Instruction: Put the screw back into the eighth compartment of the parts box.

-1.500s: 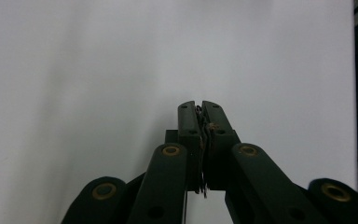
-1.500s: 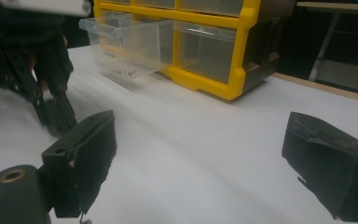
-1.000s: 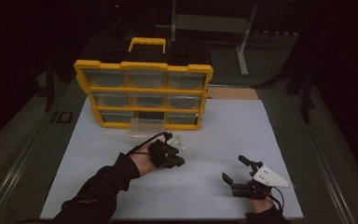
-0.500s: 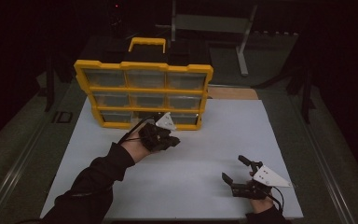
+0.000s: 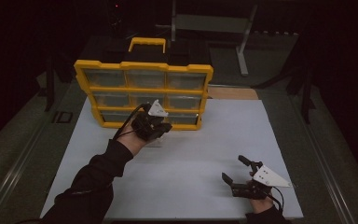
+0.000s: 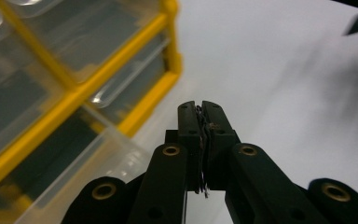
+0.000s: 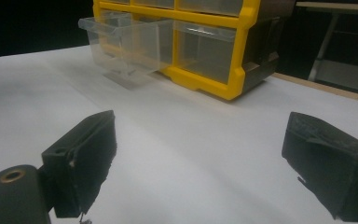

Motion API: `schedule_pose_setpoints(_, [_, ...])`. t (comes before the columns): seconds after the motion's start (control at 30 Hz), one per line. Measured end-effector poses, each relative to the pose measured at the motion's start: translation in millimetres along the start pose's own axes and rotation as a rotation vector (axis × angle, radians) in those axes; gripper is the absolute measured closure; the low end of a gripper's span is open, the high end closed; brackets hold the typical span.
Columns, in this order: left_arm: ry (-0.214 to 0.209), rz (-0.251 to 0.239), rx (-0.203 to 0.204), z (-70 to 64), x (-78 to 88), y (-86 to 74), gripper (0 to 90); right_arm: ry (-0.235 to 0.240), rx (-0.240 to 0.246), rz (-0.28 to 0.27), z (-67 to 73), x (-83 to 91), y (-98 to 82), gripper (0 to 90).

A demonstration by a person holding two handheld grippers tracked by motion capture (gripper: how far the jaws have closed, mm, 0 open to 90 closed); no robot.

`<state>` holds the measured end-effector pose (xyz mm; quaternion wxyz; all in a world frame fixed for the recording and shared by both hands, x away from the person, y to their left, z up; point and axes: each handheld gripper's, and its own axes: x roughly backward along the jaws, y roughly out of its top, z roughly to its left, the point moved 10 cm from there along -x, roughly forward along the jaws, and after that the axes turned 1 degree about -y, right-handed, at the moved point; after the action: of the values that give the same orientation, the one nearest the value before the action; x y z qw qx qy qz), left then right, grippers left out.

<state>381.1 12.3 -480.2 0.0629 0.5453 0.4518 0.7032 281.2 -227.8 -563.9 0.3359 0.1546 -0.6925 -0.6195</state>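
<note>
Your left gripper (image 5: 161, 128) had its two black jaws pressed flat together with nothing between them, as the left gripper view (image 6: 203, 116) showed plainly; you held it just in front of the bottom row of the yellow organiser (image 5: 143, 93), with the grey three-cornered plate on top tilted toward the cabinet and the cable looping back over your wrist; your dark sleeve ran from the lower left of the high view up to that hand. Just beside the closed jaws, a clear plastic drawer (image 6: 98, 163) stood pulled out of the bottom row, its open end reaching forward over the white table top (image 5: 191, 158); in the right gripper view the same clear plastic drawer (image 7: 121, 39) jutted from the frame, its front held off the surface and a faint shadow lying beneath it. The organiser stood upright near the far edge of the white surface, its yellow handle at the top, and the other drawers sat flush in their bays. Your right gripper (image 5: 240, 175) lay well apart from all this, near the front right of the table top, its jaws standing wide with only bare white surface between them (image 7: 198, 168).
</note>
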Motion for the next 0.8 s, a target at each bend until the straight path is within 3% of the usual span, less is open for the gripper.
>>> schedule_pose_setpoints(0.17, [0.051, 0.007, 0.044, 12.5, 1.7, -0.9, 87.2, 0.001, 0.0, 0.0, 0.3, -0.4, -0.1, 10.2])
schedule_pose_setpoints(0.37, [0.14, 0.0, 0.118, 29.5, 5.5, -3.2, 87.2, 0.002, -0.002, 0.0, 0.2, -0.3, -0.1, 10.2])
schedule_pose_setpoints(0.57, [0.182, -0.031, 0.181, 38.0, 7.0, -5.7, 87.1, 0.003, -0.001, 0.001, 0.5, -0.4, -0.2, 10.2])
schedule_pose_setpoints(0.73, [0.216, -0.023, 0.272, 46.3, 3.1, -14.2, 87.0, 0.002, -0.001, 0.001, 0.5, -0.6, -0.3, 10.2])
schedule_pose_setpoints(0.8, [0.221, 0.004, 0.309, 49.5, -1.2, -21.4, 87.0, 0.002, -0.001, 0.001, 0.5, -0.5, -0.3, 10.2])
